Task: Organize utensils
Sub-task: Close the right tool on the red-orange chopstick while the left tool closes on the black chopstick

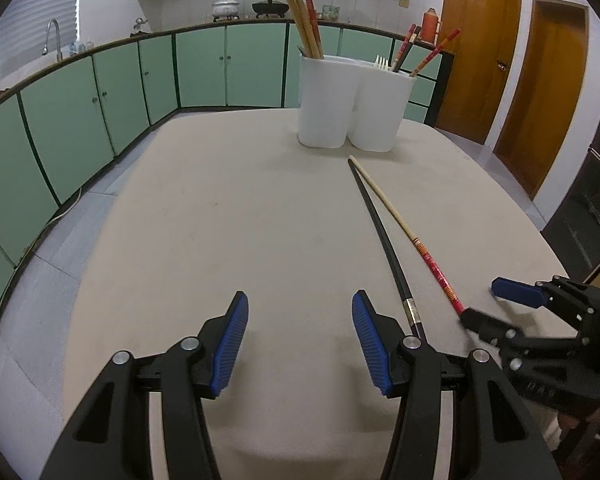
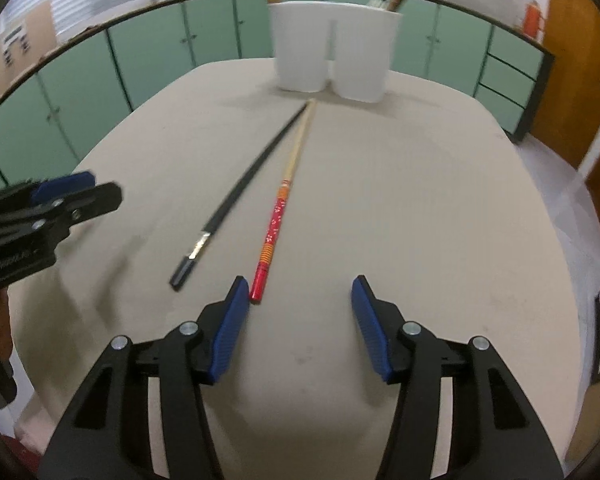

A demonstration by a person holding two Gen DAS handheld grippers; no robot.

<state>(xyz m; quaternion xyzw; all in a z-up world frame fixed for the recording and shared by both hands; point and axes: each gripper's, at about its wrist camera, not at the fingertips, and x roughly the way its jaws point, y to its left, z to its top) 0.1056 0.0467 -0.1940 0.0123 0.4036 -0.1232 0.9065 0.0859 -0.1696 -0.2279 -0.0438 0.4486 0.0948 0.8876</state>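
Note:
Two chopsticks lie on the beige table, tips meeting near a white two-cup holder. One is black with a silver band. The other is pale wood with a red patterned handle. The holder's left cup holds wooden and red chopsticks, the right cup a white fork and red chopsticks. My left gripper is open and empty, left of the black chopstick's handle. My right gripper is open and empty, its left pad just beside the red handle's end. It shows in the left wrist view.
The table has rounded edges dropping to a tiled floor. Green cabinets run along the left and back, with a sink tap and pots on the counter. Brown doors stand at the right. The left gripper appears at the right wrist view's left edge.

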